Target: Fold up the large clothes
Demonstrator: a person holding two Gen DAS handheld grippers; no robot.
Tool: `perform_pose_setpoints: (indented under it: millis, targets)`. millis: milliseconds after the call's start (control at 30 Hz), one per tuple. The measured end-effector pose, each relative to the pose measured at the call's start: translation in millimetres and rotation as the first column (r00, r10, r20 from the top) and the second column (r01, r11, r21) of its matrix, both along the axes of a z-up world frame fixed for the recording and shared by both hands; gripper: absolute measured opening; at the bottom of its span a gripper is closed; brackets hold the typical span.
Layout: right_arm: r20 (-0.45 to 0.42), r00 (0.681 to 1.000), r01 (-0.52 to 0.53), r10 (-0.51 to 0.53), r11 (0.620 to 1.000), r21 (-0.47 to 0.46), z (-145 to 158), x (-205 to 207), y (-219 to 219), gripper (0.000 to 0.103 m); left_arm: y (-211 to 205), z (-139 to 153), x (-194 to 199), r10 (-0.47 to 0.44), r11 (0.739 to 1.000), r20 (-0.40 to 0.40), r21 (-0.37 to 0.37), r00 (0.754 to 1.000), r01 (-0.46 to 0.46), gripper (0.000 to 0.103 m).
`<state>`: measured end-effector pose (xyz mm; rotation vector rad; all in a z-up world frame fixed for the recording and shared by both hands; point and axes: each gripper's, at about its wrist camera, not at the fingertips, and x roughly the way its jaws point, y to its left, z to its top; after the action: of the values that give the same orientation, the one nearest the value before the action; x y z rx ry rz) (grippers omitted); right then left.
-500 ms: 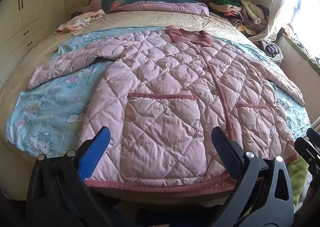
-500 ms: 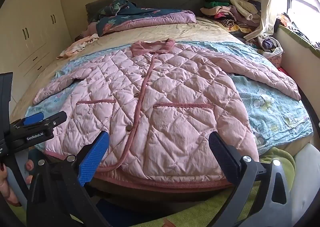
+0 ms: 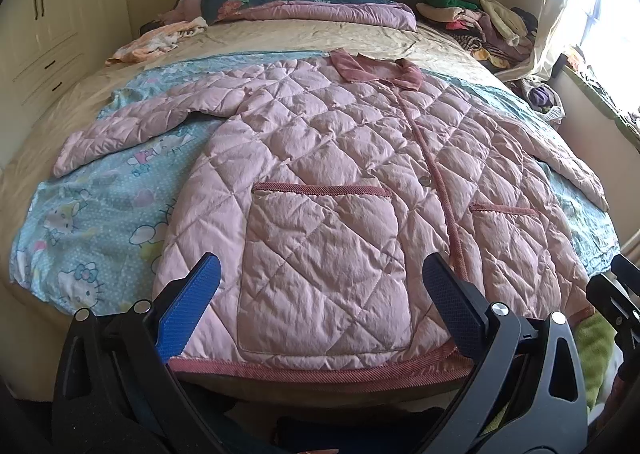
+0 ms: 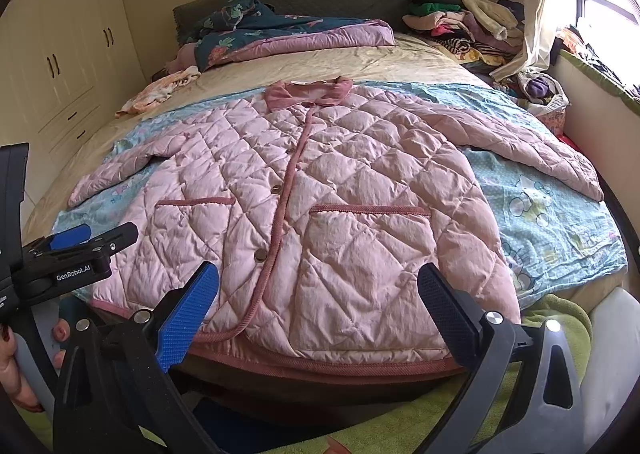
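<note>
A pink quilted coat [image 3: 340,174] [image 4: 328,190] lies flat and buttoned on the bed, collar far, hem at the near edge, both sleeves spread out sideways. My left gripper [image 3: 320,306] hovers wide open just above the hem over the left pocket [image 3: 320,274], nothing between its fingers. My right gripper [image 4: 320,302] also stands wide open above the hem, over the right pocket [image 4: 368,254]. The left gripper's body [image 4: 72,254] and the hand holding it show at the left edge of the right wrist view.
A blue cartoon-print sheet [image 3: 92,222] lies under the coat on the beige bed [image 3: 280,38]. A folded quilt [image 3: 304,2] sits at the headboard, a heap of clothes [image 3: 480,22] at the far right. White cupboards [image 3: 44,26] line the left wall; a green blanket [image 4: 560,318] hangs at the near right.
Both views have shifted only slightly; the coat lies as before and both grippers stay wide open.
</note>
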<state>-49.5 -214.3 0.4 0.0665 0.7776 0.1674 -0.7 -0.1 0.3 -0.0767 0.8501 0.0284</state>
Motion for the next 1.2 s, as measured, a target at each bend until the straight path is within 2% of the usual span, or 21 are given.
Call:
perform_pose_setpoints:
  millis: [1200]
  targets:
    - [-0.015,1.000,-0.008,0.008,1.000,0.012,-4.9,0.1,5.5,0.099,-2.4,-2.2,-0.7,-0.001,1.000,-0.005,0.005,1.000,0.001,0.095]
